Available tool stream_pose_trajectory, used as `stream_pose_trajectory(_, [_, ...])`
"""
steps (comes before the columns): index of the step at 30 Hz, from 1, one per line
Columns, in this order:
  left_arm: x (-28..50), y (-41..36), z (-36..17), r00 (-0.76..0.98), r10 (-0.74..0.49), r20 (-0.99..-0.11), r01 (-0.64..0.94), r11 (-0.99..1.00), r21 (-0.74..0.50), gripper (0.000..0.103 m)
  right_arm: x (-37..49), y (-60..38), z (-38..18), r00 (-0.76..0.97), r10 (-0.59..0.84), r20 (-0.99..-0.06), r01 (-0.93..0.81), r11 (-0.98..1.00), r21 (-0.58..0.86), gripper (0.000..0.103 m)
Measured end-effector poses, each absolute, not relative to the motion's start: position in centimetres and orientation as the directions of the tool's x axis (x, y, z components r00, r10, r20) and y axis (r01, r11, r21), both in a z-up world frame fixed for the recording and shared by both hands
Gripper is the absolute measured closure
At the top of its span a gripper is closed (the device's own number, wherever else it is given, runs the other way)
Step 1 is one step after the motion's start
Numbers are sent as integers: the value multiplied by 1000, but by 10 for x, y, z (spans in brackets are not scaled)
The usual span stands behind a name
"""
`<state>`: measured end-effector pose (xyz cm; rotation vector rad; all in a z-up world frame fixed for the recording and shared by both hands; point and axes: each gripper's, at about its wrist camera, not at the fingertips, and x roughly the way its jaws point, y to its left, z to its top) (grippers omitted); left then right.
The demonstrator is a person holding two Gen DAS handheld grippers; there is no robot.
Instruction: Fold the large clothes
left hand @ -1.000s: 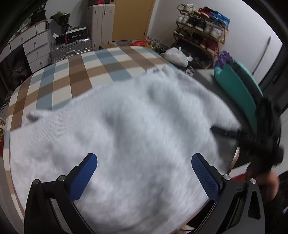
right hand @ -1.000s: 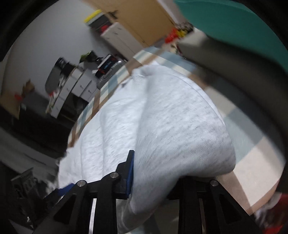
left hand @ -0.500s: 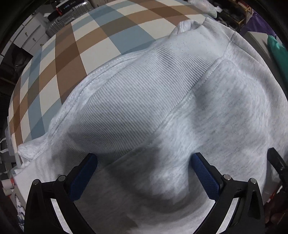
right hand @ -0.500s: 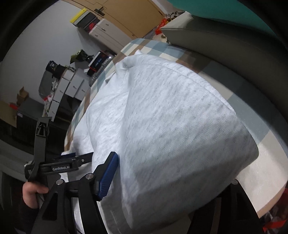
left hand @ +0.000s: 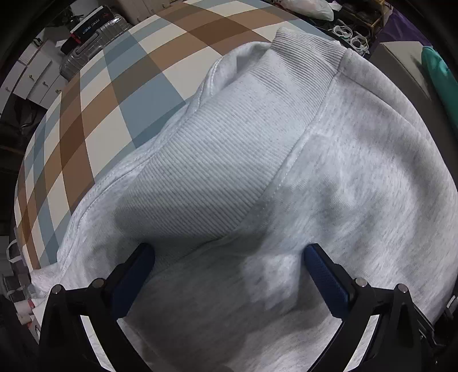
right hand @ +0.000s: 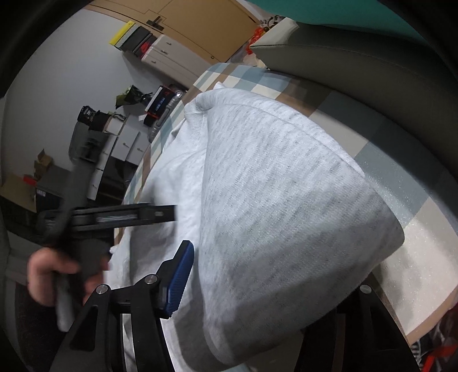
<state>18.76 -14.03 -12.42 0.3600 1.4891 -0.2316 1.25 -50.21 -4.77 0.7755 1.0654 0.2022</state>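
Note:
A light grey sweatshirt [left hand: 329,177] lies on a table with a checked cloth [left hand: 120,94]. Its ribbed hem band [left hand: 217,160] runs diagonally through the left wrist view. My left gripper [left hand: 229,274] is open, its blue pads pressed onto the fabric on either side of a bulge near the band. In the right wrist view a folded lobe of the sweatshirt [right hand: 286,206] lies between my right gripper's [right hand: 257,286] spread fingers; the left blue pad [right hand: 180,280] shows and the right finger is hidden under cloth. The left gripper also shows in the right wrist view [right hand: 120,214], held by a hand.
A grey cushion or seat edge [right hand: 357,65] and a teal object [left hand: 438,74] border the table's far right. A silver suitcase [left hand: 88,43], white drawers [left hand: 31,80] and a shoe rack with a plastic bag [left hand: 309,5] stand beyond the table.
My left gripper came down close onto the sweatshirt near the hem band. My right gripper opened from its grip on the fabric, and the folded lobe now rests between its fingers.

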Motion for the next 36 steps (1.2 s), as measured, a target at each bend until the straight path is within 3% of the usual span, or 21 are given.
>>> stream_pose_trajectory(9, [111, -88, -68, 192, 22, -981, 409, 907, 100, 1, 16, -509, -57, 484, 561, -672, 221, 664, 714, 44])
stream_pose_trajectory(13, [74, -55, -83, 158, 9, -987, 381, 922, 69, 1, 17, -501, -53, 480, 555, -679, 201, 684, 701, 37])
stream_pose_trajectory(14, [67, -48, -92, 130, -13, -991, 362, 931, 35, 1, 18, -498, -53, 470, 563, -679, 197, 684, 703, 38])
stream_pose_trajectory(16, [74, -55, -107, 93, -72, -993, 329, 944, -37, 1, 19, -496, -54, 458, 566, -686, 202, 685, 700, 63])
stream_pose_trajectory(20, [72, -52, -114, 153, -128, -980, 297, 952, -78, 1, 17, -498, -45, 493, 562, -664, 173, 685, 708, 78])
stream_pose_trajectory(28, [69, -86, -114, 208, -191, -959, 347, 931, -110, 1, -5, -452, 23, 652, 478, -589, -146, 841, 521, 83])
stream_pose_trajectory(36, [101, -160, -119, 228, -263, -937, 468, 874, -131, 1, -20, -464, 42, 769, 354, -531, -137, 904, 404, 83])
